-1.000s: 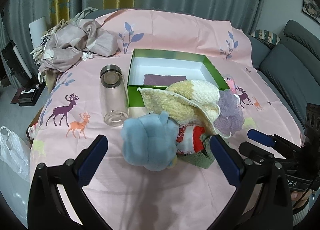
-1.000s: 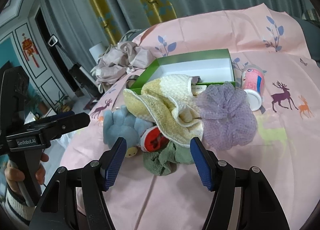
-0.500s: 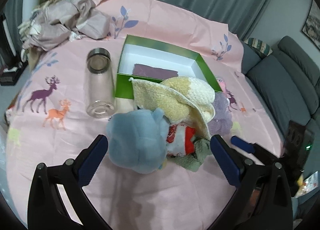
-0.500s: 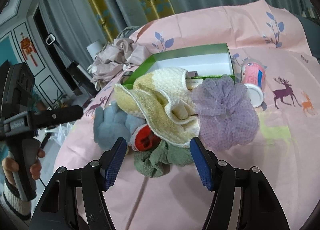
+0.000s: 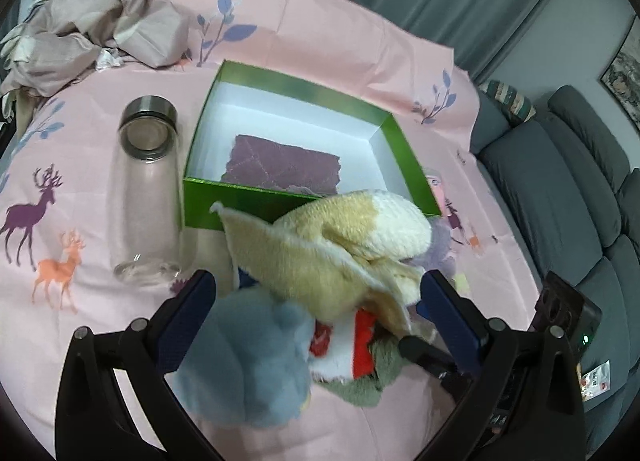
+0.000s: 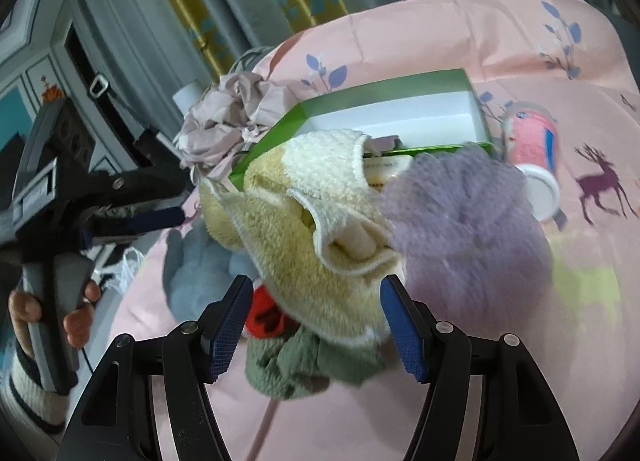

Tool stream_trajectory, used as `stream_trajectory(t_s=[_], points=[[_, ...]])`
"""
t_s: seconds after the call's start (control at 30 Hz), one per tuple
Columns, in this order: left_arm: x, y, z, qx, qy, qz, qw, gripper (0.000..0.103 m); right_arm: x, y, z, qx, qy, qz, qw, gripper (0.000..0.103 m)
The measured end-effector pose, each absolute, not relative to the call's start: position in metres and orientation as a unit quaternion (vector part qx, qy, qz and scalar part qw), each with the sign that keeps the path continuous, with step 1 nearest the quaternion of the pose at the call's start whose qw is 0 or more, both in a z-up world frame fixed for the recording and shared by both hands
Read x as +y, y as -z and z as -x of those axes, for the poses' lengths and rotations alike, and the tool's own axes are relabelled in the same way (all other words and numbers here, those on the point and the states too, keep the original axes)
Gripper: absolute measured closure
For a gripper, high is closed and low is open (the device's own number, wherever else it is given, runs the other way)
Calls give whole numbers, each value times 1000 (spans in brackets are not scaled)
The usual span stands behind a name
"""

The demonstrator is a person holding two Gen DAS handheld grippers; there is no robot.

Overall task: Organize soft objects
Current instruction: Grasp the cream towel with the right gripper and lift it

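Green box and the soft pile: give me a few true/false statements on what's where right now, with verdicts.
1. The green box already holds a folded maroon cloth. True.
2. The clear bottle stands upright inside the box. False: it lies on its side on the pink cloth, outside the box, on the left in the left wrist view.
3. The yellow towel sits on top of the pile, over the blue plush. True.
4. The right tool is shut on the purple mesh puff. False: its jaws stand apart, holding nothing, before the towel.
5. The left tool stands open around the pile, gripping nothing. True.
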State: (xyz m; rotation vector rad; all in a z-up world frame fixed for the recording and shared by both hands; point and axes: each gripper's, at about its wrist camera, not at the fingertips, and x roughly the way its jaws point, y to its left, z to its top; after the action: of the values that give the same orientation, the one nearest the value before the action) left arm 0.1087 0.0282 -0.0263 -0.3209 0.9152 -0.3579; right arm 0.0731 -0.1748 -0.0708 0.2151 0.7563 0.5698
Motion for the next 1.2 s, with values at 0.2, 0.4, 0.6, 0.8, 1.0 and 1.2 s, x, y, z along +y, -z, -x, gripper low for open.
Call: stream_trajectory(t_s=[0.2, 0.4, 0.6, 0.8, 1.0, 1.2], points=[[20, 31, -136, 473, 188, 152, 847, 1, -152, 77, -95, 370, -286, -67, 881, 36], [23, 42, -141, 491, 194, 177, 831, 32, -145, 78, -107, 365, -296, -70, 880, 36], [21, 41, -135, 482, 208, 189, 830, 69, -146, 76, -108, 351, -293, -84, 885, 61], [20, 45, -133, 483, 222, 213, 820, 89, -146, 77, -108, 350, -294, -93, 885, 90], [20, 18, -109, 452, 248, 209, 831, 90, -147, 55, -86, 322, -305, -94, 892, 91], [21, -16, -73, 414, 252, 193, 853, 89, -146, 23, -56, 288, -321, -83, 899, 91]])
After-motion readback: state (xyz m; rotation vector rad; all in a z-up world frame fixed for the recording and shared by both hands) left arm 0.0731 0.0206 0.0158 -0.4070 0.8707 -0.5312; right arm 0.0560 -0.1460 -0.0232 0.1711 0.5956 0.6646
